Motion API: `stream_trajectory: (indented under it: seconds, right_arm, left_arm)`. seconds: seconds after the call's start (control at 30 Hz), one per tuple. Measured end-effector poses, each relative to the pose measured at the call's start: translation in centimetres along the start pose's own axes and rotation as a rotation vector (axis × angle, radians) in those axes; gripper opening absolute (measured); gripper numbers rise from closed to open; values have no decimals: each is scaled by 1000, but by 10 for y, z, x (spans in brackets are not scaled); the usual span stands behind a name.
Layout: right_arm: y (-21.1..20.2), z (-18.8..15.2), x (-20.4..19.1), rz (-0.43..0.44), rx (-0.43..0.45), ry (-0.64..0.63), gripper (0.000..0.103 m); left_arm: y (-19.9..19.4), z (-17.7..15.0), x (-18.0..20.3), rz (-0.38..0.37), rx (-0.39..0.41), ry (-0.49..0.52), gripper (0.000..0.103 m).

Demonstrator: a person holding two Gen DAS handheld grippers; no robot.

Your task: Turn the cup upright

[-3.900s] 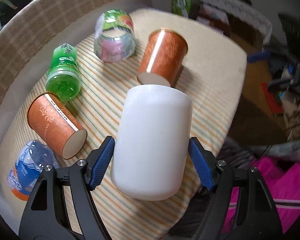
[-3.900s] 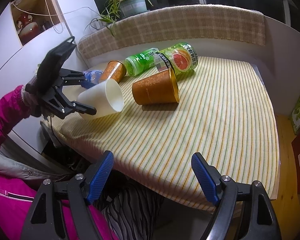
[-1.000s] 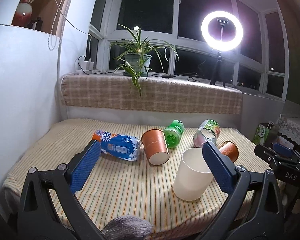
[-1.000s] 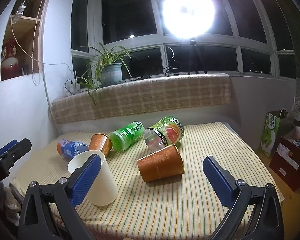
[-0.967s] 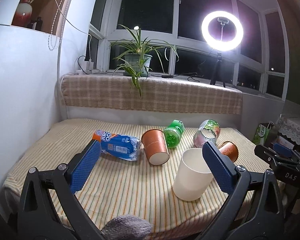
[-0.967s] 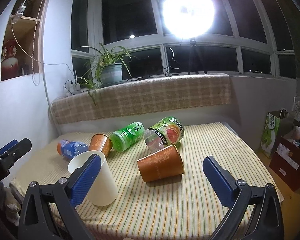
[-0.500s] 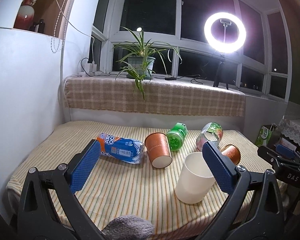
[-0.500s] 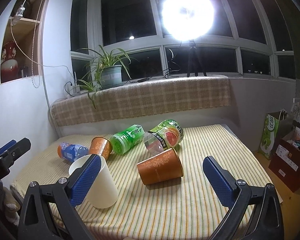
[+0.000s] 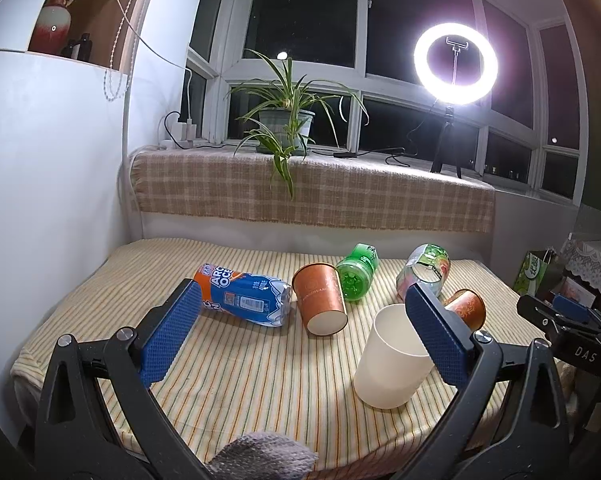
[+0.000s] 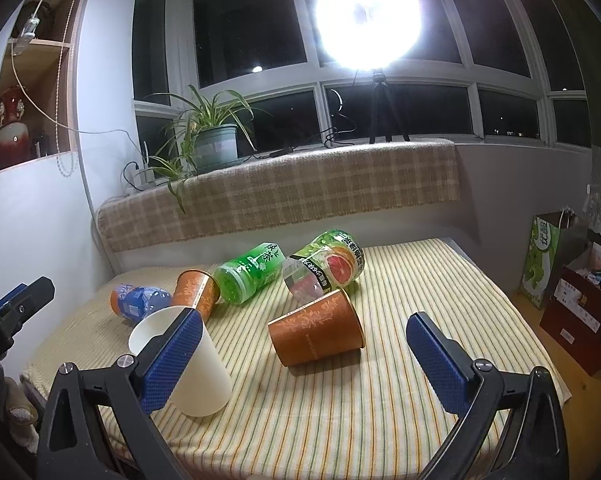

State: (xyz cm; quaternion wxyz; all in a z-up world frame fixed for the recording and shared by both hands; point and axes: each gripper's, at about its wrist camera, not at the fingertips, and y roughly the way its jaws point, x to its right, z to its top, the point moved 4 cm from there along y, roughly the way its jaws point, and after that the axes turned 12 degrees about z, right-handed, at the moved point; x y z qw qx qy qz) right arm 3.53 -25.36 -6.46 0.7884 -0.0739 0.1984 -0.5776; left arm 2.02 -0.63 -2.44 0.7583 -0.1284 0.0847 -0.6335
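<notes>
The plain white plastic cup (image 9: pixel 392 364) is seen standing mouth-up near the front edge of the striped-cloth desk (image 9: pixel 236 376), untouched. The left gripper (image 9: pixel 300 336) is held spread wide, empty; the right gripper (image 10: pixel 300 356) is likewise parted, nothing gripped.

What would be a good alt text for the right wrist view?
A white cup stands upright on a striped tablecloth, behind the left finger of the open right gripper. Further back, two orange paper cups and three bottles lie on their sides.
</notes>
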Motion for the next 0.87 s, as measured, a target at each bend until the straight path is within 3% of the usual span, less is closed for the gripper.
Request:
stream_trajectory:
  seconds: [0.87]
  right_arm:
    - [5,-4,3,5,-13,16,103]
  left_arm:
    - [4,-4,-4,4,-3,-5,103]
